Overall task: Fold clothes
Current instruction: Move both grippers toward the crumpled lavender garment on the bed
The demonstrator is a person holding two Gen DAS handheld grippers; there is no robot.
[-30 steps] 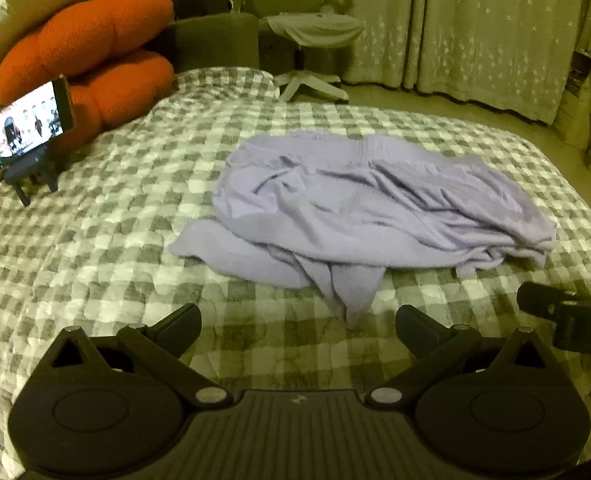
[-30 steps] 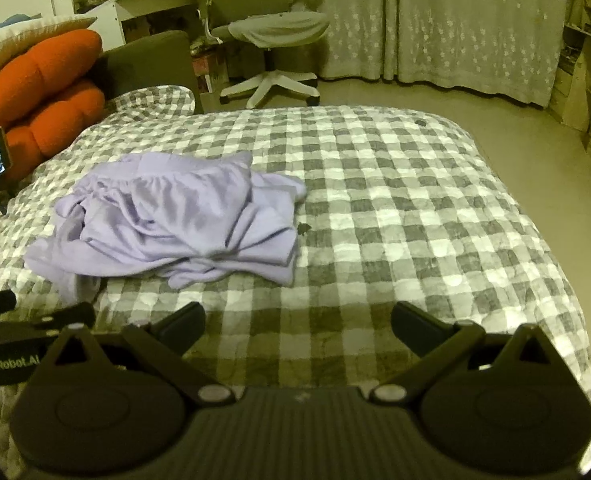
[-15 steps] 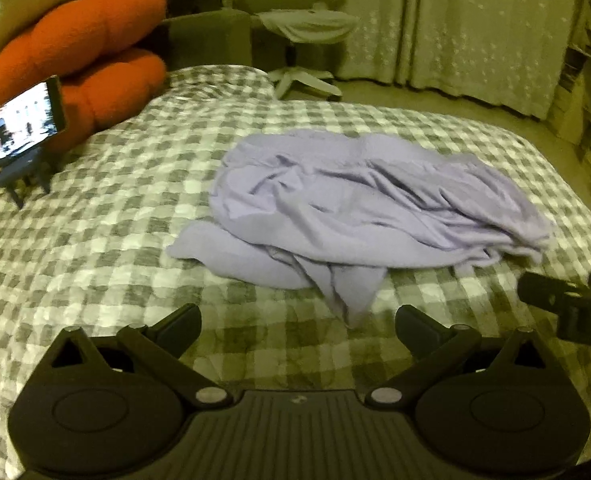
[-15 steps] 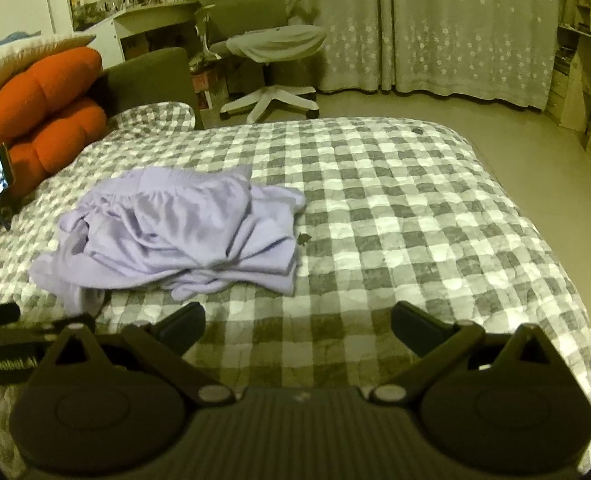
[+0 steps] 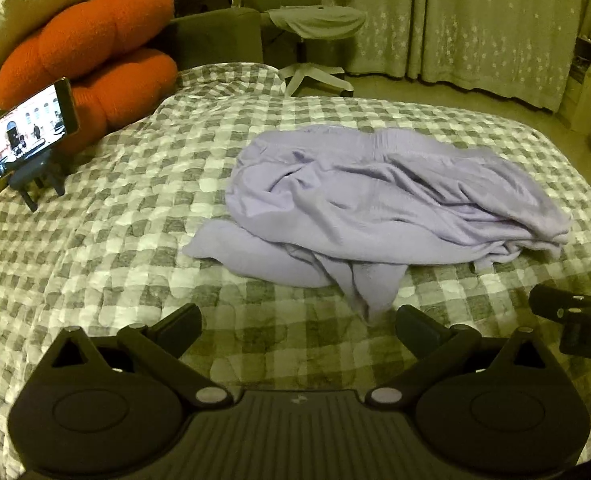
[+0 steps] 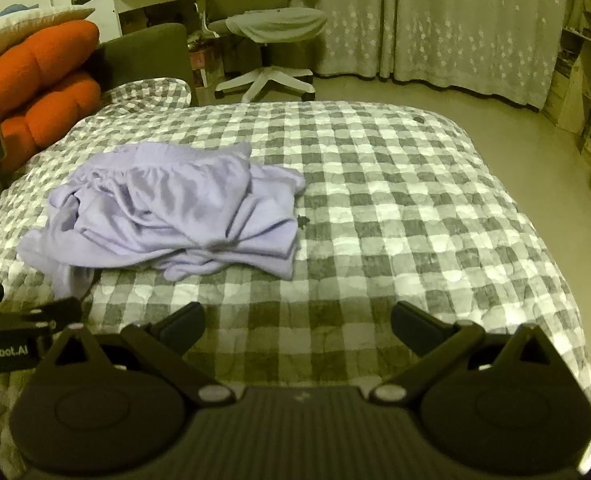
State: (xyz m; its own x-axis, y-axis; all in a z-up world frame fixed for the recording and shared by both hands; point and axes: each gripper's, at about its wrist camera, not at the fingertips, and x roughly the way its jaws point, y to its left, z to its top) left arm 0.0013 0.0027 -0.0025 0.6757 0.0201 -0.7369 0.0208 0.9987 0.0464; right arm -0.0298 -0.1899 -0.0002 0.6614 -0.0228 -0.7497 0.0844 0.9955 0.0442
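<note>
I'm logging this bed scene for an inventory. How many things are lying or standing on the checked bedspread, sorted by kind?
Crumpled lilac fabric garment: 1
Orange lobed plush cushions: 2
Cream fabric pillow: 1
Black phone with lit screen on a small tripod stand: 1
Total: 5

Both hand-held grippers hover open over the grey-and-white checked bedspread, holding nothing.

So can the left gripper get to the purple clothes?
Probably yes. The left gripper is open, and only bare checked blanket lies between its fingers and the nearest purple clothes flap.
</note>
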